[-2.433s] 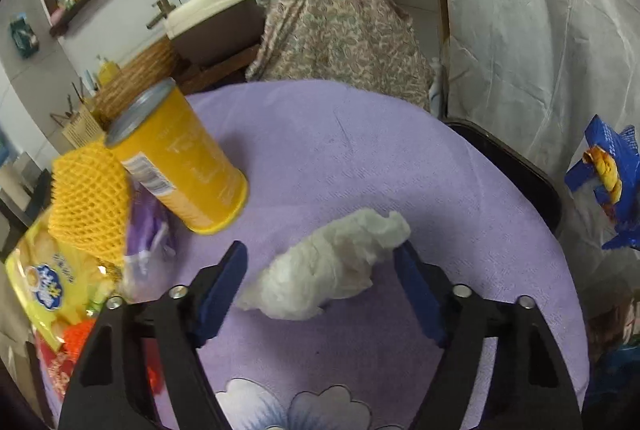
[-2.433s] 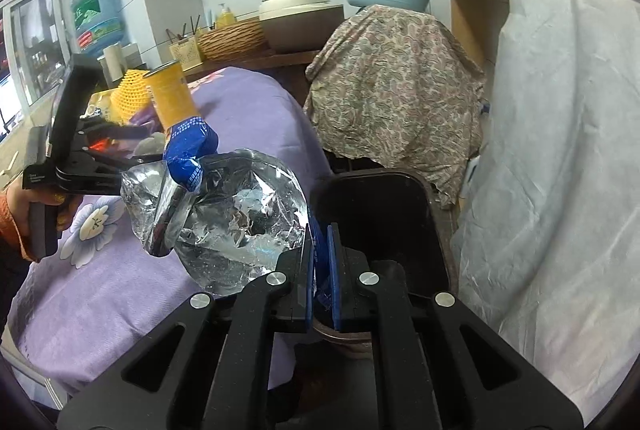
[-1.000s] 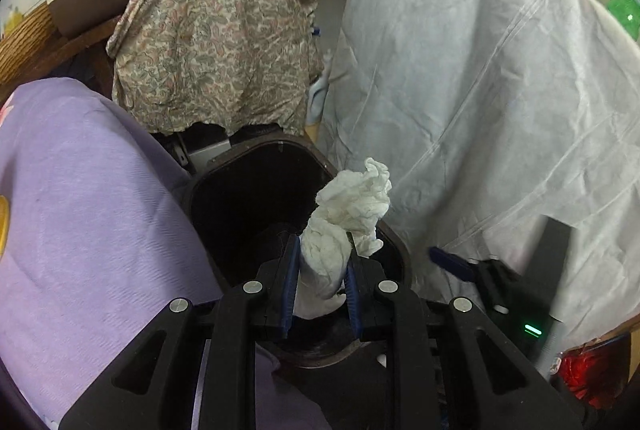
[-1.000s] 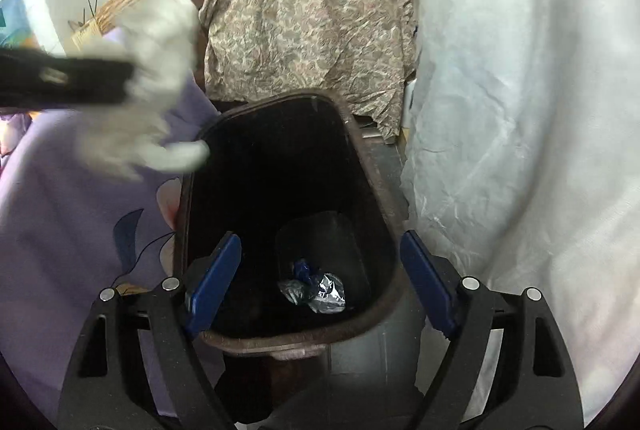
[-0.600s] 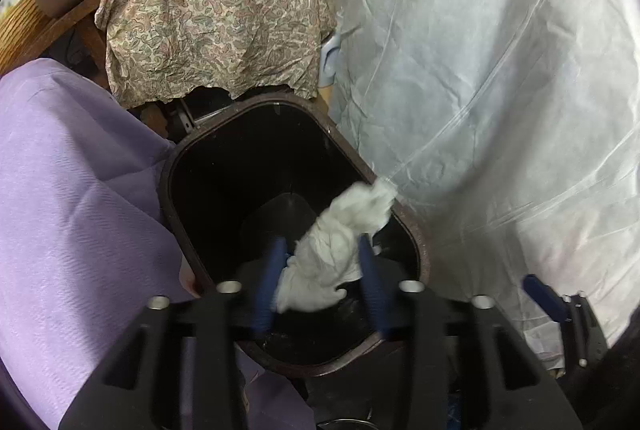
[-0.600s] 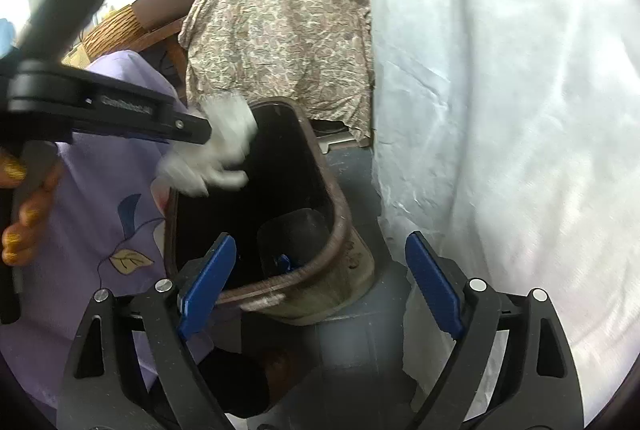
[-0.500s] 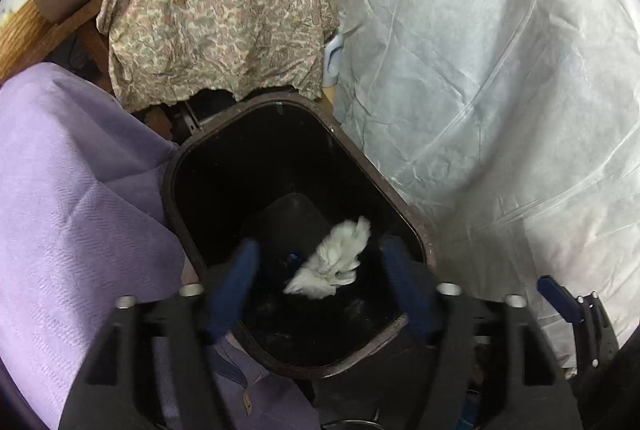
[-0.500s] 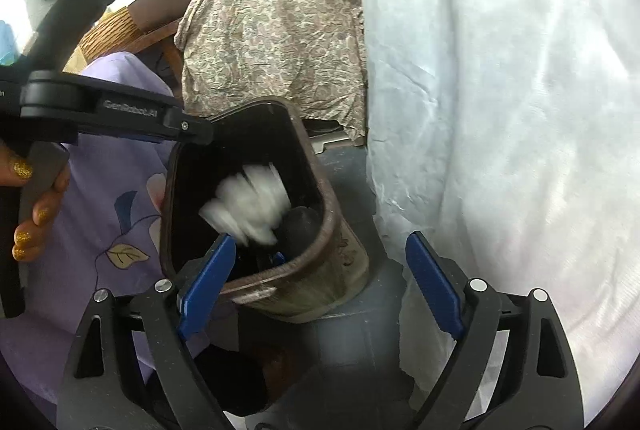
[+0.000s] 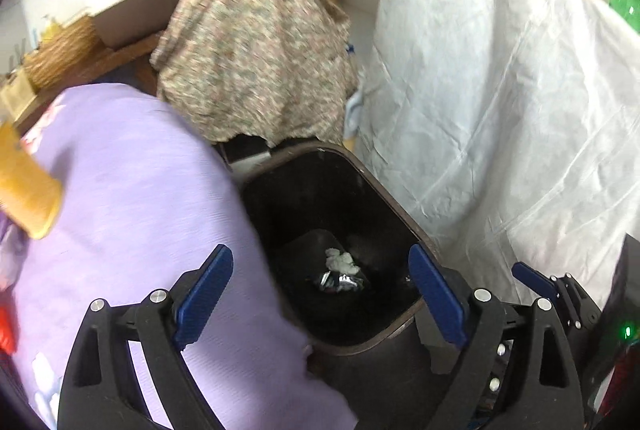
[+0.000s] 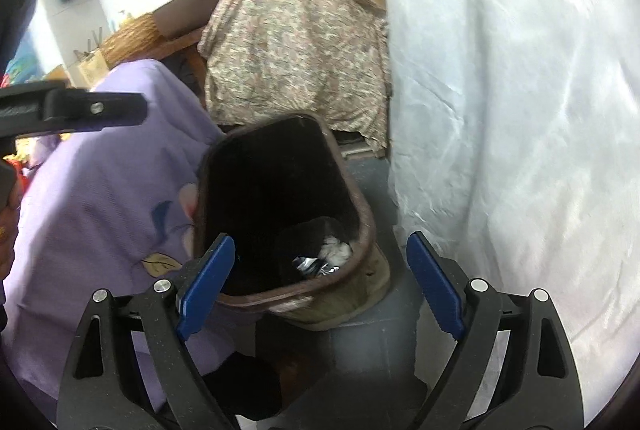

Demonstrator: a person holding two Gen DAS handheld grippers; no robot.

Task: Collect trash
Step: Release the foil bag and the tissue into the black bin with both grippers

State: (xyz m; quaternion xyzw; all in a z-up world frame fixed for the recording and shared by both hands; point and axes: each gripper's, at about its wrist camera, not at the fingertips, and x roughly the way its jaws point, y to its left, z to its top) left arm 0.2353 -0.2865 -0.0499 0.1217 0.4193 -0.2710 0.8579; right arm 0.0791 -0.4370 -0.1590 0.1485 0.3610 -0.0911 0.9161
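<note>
Beside a lilac-clothed table [image 9: 132, 198], one dark bin [image 9: 404, 218] on grey floor, white sheeting [image 9: 500, 102] at three o'clock, floral cover [image 9: 256, 58] at twelve. Inside, at bin bottom: one white tissue wad [image 9: 339, 261], one foil wrapper [image 9: 340, 280]. Two grippers: left gripper [image 9: 322, 290] opening wide, empty; right gripper [image 10: 320, 286] spread, empty.

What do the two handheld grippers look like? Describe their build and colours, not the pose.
Both match: the left gripper and right gripper have matte black plastic frames with triangular cut-outs, silver round bolts at the joints, and flat royal-blue pads on the fingers. From the right wrist view, the left gripper's side shows as a long black bar with a silver bolt. No cables visible. A small green light glows beside the right gripper's body.
</note>
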